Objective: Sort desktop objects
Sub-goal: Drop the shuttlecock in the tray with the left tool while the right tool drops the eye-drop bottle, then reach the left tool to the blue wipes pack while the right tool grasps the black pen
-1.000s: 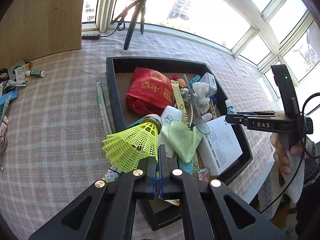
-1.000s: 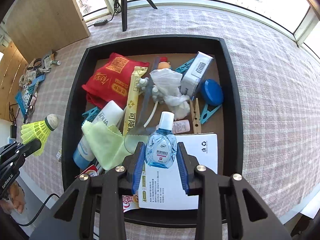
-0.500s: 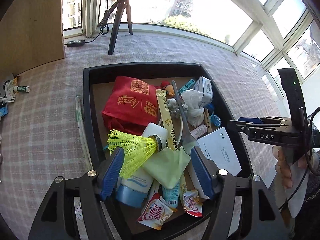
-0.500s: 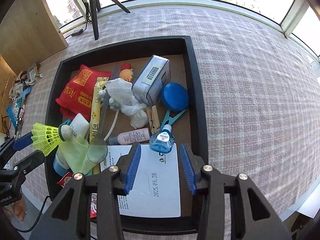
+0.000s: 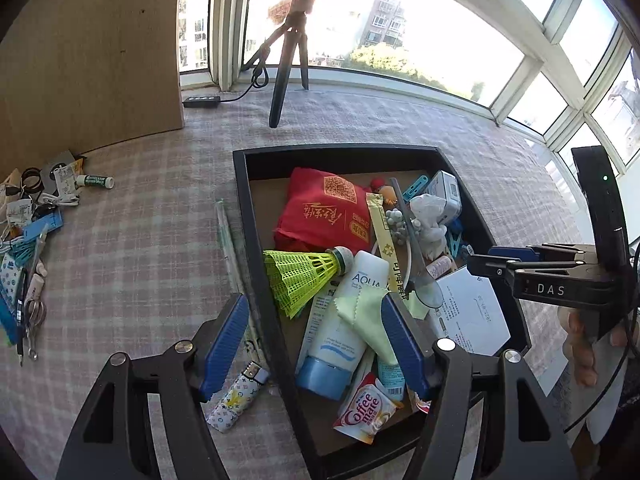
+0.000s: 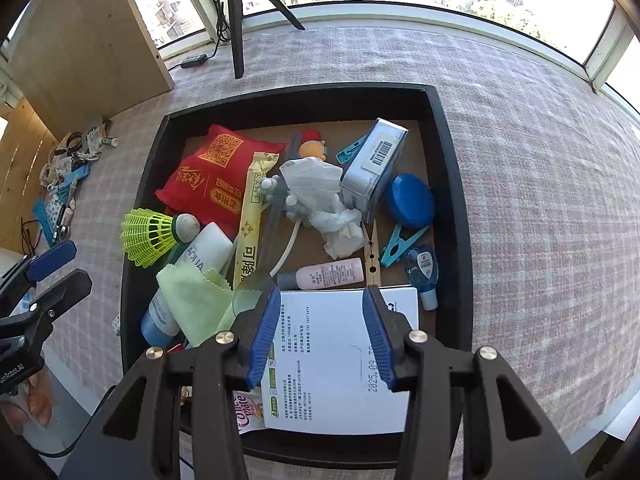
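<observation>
Our fingers (image 5: 314, 344) (image 6: 322, 334) spread wide, empty, above the black rectangular tray (image 6: 450, 184) on the pink-checked cloth counter (image 6: 540, 152) by sunlit windows (image 5: 440, 32).

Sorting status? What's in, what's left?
Done: yellow plastic shuttlecock and clear blue eye-drop bottle lie in the black tray. In hand: nothing; left tongs and right tongs open. Left: patterned USB stick and the clutter pile on the tablecloth.
</observation>
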### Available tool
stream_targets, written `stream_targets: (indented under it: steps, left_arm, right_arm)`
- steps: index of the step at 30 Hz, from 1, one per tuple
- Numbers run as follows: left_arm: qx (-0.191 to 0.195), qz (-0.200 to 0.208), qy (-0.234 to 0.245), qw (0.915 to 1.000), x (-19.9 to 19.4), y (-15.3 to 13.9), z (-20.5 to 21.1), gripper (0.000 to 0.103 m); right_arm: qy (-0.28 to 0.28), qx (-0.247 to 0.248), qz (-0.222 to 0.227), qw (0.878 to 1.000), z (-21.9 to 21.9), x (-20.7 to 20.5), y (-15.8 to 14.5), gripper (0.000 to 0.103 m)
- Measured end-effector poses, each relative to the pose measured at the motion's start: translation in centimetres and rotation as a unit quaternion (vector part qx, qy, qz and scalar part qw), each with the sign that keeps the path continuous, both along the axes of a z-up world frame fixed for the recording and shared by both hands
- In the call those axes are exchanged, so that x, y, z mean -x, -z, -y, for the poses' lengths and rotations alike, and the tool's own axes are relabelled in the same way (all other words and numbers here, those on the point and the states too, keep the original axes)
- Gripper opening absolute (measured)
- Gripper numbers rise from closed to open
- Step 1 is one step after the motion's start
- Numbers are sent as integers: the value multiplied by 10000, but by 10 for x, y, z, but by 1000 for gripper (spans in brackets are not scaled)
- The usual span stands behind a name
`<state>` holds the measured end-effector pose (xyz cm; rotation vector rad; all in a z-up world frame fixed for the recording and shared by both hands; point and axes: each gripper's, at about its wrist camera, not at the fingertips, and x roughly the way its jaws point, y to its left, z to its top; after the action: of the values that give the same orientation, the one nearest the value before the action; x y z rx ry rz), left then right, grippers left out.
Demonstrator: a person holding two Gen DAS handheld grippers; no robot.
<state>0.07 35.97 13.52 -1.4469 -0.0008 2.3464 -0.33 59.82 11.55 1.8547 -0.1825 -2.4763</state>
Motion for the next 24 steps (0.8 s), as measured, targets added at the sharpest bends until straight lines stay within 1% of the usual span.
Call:
stream_targets:
  steps: [4, 8, 12, 16, 20, 24]
  left_arm:
    - [140, -165, -56, 9998, -7, -5, 26, 67]
    - [225, -226, -130, 9994, -12, -10, 60, 67]
    - [207, -301, -263, 9990, -15, -14, 101, 67]
    - [179, -265, -506, 9982, -11, -11, 148, 68]
    - [188, -183, -772, 9967, -6, -3, 201, 68]
    - [208, -114, -1238, 9920, -2, 9, 265, 68]
  right_arm:
    - [-132, 0, -148, 9998, 29, 0, -8, 42]
    - [-258, 13, -283, 9993, 66, 1, -16, 43]
    - [-349, 72, -413, 9985, 107, 2, -24, 46]
    - [-408, 147, -525, 9977, 150, 3, -26, 46]
    - [-540, 176, -717, 9958, 193, 2, -22, 46]
    - [-620, 254, -968, 9930, 229, -3, -16, 46]
